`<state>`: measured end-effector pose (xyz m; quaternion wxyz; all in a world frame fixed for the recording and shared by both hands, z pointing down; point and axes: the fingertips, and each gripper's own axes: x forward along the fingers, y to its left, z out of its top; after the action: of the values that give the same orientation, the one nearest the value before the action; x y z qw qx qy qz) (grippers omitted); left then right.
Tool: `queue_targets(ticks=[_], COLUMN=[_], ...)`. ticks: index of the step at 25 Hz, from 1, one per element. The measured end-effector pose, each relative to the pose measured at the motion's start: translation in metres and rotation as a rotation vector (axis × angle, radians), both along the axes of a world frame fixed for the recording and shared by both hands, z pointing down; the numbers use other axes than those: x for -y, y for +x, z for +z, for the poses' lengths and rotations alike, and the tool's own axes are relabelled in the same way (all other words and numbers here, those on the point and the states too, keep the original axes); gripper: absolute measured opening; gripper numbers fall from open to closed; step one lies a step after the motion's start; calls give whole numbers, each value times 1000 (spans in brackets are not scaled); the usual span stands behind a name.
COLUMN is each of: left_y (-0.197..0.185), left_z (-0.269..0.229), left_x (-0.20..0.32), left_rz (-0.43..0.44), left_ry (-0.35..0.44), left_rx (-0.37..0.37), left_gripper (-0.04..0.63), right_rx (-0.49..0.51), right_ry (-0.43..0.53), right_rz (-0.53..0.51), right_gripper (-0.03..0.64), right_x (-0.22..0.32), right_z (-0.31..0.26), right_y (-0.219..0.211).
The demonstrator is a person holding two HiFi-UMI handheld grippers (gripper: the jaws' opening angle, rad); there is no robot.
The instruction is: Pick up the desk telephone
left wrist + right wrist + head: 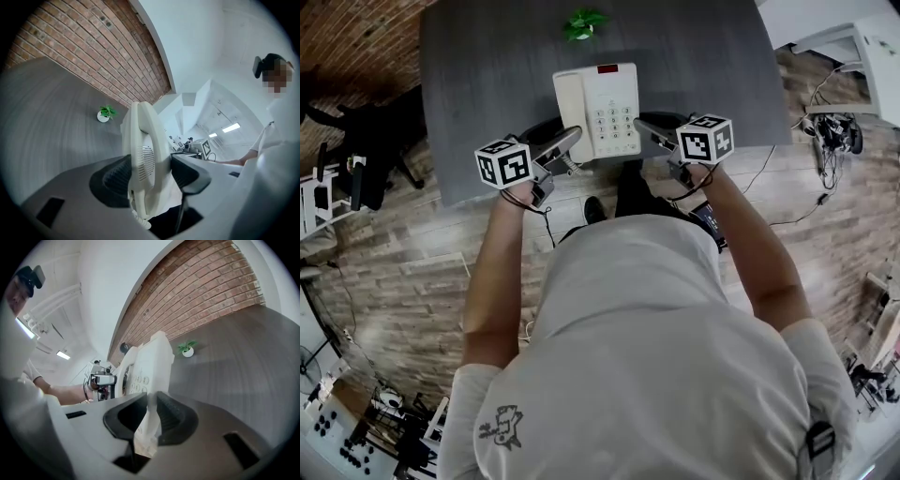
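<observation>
Shirt logo [502, 427], keypad print [614, 120] unreadable; left tongs [565, 142], right tongs [652, 129] clamp telephone [598, 94].

Illegible desk telephone [581, 103] key labels [615, 122]

We find the telephone [598, 111] at the near edge of the table [487, 75], between our two tools. The left tool [565, 146] clasps its left side and the right tool [652, 132] its right. The plant [584, 23] stands behind it.
</observation>
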<state>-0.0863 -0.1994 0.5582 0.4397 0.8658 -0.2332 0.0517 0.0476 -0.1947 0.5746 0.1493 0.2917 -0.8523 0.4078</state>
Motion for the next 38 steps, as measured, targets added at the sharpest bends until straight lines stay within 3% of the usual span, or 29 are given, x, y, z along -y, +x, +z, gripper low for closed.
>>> queue_targets(ticks=[23,38], left_y=[-23,-13], left_z=[-43,-53], left_x=[-76,-105], left_rz=[75,77], left_ry=[88,81], left_rx=[-21,-34], left_gripper=[279,279], right_rx=[-33,-29], right_ry=[118,96], right_rz=[102,105], right_gripper=[71,71], right_x=[-83,-115], right_z=[-49,-59], right_y=[-22,-13])
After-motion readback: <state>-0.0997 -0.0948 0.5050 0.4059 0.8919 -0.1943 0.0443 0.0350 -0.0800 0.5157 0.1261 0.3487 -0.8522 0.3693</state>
